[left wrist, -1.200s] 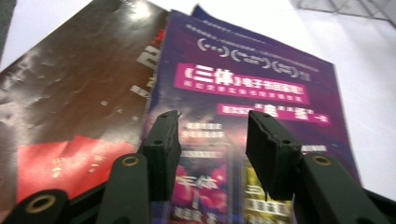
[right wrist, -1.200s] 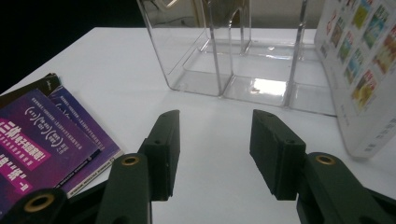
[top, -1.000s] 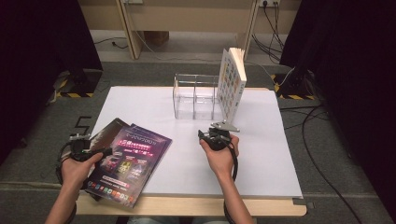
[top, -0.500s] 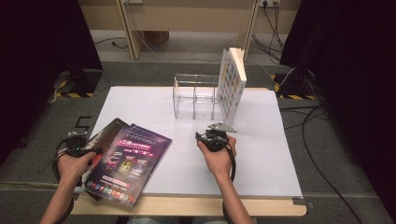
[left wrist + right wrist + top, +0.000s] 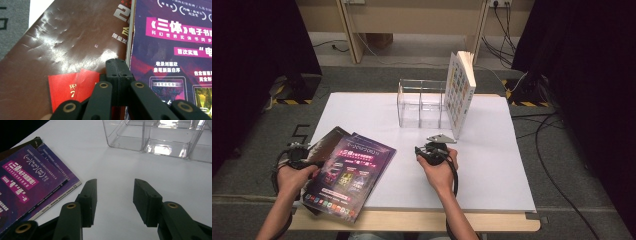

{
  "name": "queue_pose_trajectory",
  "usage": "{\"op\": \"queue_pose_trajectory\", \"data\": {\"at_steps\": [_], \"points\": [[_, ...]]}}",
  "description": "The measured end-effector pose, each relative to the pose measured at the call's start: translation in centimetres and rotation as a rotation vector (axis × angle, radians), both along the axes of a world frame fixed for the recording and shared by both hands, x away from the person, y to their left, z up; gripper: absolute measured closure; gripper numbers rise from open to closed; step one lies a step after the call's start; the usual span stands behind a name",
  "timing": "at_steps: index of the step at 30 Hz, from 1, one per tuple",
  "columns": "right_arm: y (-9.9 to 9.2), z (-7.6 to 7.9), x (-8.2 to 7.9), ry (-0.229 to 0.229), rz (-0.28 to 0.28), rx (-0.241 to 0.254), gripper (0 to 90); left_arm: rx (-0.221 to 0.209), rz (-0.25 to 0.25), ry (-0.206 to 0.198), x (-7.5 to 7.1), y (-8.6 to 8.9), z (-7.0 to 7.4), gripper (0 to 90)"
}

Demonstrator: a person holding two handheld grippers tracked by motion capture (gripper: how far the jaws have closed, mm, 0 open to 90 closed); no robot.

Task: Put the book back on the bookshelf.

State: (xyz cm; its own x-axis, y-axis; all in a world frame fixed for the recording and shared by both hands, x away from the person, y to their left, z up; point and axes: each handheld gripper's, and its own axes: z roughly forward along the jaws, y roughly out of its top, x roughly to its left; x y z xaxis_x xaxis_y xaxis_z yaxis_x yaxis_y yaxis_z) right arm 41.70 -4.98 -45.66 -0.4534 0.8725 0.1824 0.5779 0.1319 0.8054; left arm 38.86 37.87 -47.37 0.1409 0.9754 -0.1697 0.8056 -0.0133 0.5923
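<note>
Right, the left gripper (image 5: 316, 163) sits at the left edge of the magazine stack, its jaws pressed together; in the left gripper view (image 5: 119, 75) the closed tips lie over the seam where the brown magazine (image 5: 70, 47) meets the purple magazine (image 5: 172, 50), and whether a page edge is pinched between them I cannot tell. Both magazines lie flat on the white table (image 5: 492, 170) at its near-left corner, overhanging the front edge, the purple one (image 5: 354, 172) on top of the brown one (image 5: 328, 142), long axes running diagonally from near-left toward far-right. That leaves the left hand (image 5: 292, 177) right on them, clearly the nearer one. The right gripper (image 5: 424, 151) rests mid-table with jaws apart and nothing between them (image 5: 115, 202), pointing toward the clear organizer (image 5: 419, 105), with the purple cover's corner just off to its left. Behind it, the upright book (image 5: 460, 92) leans in the organizer's right end. The magazines would have to travel far-right toward those open slots, I'd judge, and the right forearm lies straight and low, wrist level.
</note>
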Motion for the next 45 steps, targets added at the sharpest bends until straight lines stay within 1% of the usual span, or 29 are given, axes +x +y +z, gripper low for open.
{"op": "queue_pose_trajectory", "data": {"at_steps": [8,9,11,13,16,19,21,24,26,29,32,36,40,45], "points": [[0.5,-0.4,0.1,0.019,0.016,-0.012,54.8,0.051,-0.015,-0.008,-0.1,-0.5,0.1,90.0],[0.6,-0.5,0.1,0.020,0.020,-0.017,54.8,0.048,-0.018,-0.006,0.0,-0.4,0.2,90.0],[0.7,-0.7,0.0,0.027,0.025,-0.019,54.7,0.024,-0.017,-0.005,0.0,-0.2,0.2,90.0],[0.8,-0.7,0.0,0.030,0.027,-0.018,54.7,0.013,-0.014,-0.005,0.1,-0.1,0.1,90.0],[0.9,-0.7,0.0,0.026,0.030,-0.021,54.7,0.024,-0.018,-0.004,0.1,-0.2,0.1,90.0],[0.8,-0.6,0.0,0.025,0.031,-0.025,54.7,0.035,-0.029,-0.014,0.0,-0.3,0.5,90.0],[0.8,-0.6,0.1,0.026,0.032,-0.027,54.7,0.042,-0.034,-0.009,0.1,-0.3,0.5,90.0],[0.8,-0.8,0.1,0.032,0.031,-0.024,54.7,0.056,-0.041,0.003,0.2,-0.5,0.2,90.0],[0.9,-0.9,0.1,0.036,0.034,-0.026,54.7,0.034,-0.058,0.017,0.2,-0.8,0.0,90.0],[1.1,-1.1,0.1,0.041,0.038,-0.029,54.7,0.066,-0.064,0.014,0.1,-1.2,0.0,90.0],[1.3,-1.2,0.1,0.049,0.045,-0.032,54.7,0.069,-0.063,0.012,0.1,-1.2,0.1,90.0],[1.6,-1.4,0.2,0.054,0.052,-0.037,54.7,0.077,-0.077,0.007,0.0,-1.4,0.5,90.0],[1.8,-1.5,0.1,0.059,0.061,-0.040,54.7,0.051,-0.065,0.000,0.2,-1.2,0.4,90.0],[1.8,-1.5,0.0,0.058,0.064,-0.047,54.7,0.061,-0.068,-0.013,0.2,-1.4,0.7,90.0]]}}
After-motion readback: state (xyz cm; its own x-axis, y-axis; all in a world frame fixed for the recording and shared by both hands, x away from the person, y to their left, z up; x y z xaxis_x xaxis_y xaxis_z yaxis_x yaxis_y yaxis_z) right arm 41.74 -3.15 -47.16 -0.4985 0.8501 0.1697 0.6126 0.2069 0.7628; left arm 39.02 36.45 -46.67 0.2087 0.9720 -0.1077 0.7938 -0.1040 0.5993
